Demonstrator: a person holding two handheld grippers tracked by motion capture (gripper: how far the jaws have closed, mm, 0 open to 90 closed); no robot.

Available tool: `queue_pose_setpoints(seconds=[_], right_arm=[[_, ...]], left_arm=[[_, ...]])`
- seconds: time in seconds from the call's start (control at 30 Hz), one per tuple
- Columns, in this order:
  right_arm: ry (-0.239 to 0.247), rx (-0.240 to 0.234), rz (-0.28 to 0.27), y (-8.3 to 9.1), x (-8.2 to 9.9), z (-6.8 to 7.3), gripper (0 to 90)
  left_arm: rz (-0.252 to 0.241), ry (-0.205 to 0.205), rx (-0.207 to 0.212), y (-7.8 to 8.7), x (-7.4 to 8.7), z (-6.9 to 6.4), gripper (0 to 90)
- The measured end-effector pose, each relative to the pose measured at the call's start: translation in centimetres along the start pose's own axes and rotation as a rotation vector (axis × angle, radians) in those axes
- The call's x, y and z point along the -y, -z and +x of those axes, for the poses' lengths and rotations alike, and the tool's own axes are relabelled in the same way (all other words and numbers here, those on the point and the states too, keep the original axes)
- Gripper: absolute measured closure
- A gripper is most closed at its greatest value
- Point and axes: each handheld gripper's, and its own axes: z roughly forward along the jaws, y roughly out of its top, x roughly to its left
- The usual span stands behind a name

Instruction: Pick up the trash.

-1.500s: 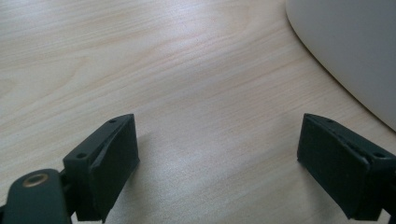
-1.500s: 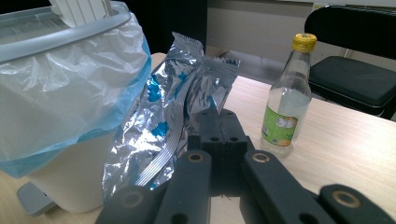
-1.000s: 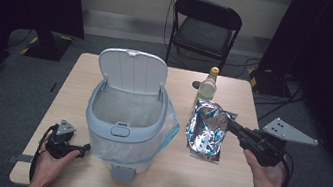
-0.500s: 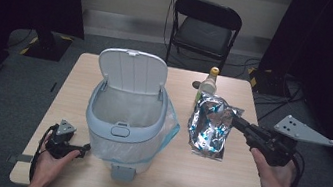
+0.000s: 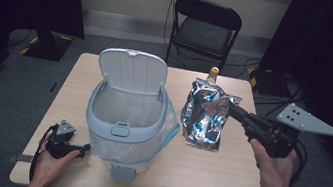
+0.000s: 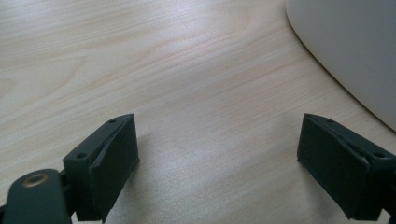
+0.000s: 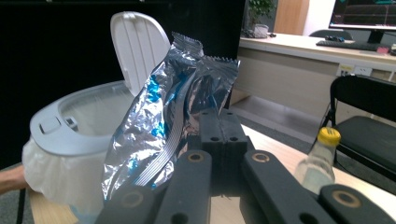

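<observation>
A crumpled silver foil bag with blue print hangs above the table, right of the bin, pinched at its right edge by my right gripper. In the right gripper view the jaws are shut on the foil bag at my right gripper. A pale grey pedal bin stands mid-table with its lid up and a clear liner. My left gripper rests low at the front left, beside the bin's base. Its jaws stand wide apart over bare wood in the left gripper view, my left gripper holding nothing.
A small clear bottle with a yellow cap stands behind the bag near the table's far edge. A black folding chair stands beyond the table. The bin's curved wall is close on the right of the left gripper.
My right gripper has risen with the foil bag, lifting it off the tabletop and tipping it more upright. The left hand has stayed where it was.
</observation>
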Motion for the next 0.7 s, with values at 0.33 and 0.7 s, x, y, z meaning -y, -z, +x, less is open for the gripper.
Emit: queue_pose_setpoints(seconds=[0.33, 0.7], right_arm=[[0.023, -0.045, -0.037, -1.0, -2.3, 0.7, 90.0], [0.028, -0.070, -0.068, -2.6, -4.3, 1.1, 90.0]], left_arm=[[0.000, -0.001, 0.000, 0.0, 0.0, 0.0, 11.9], [0.000, 0.000, 0.001, 0.0, 0.0, 0.0, 11.9]])
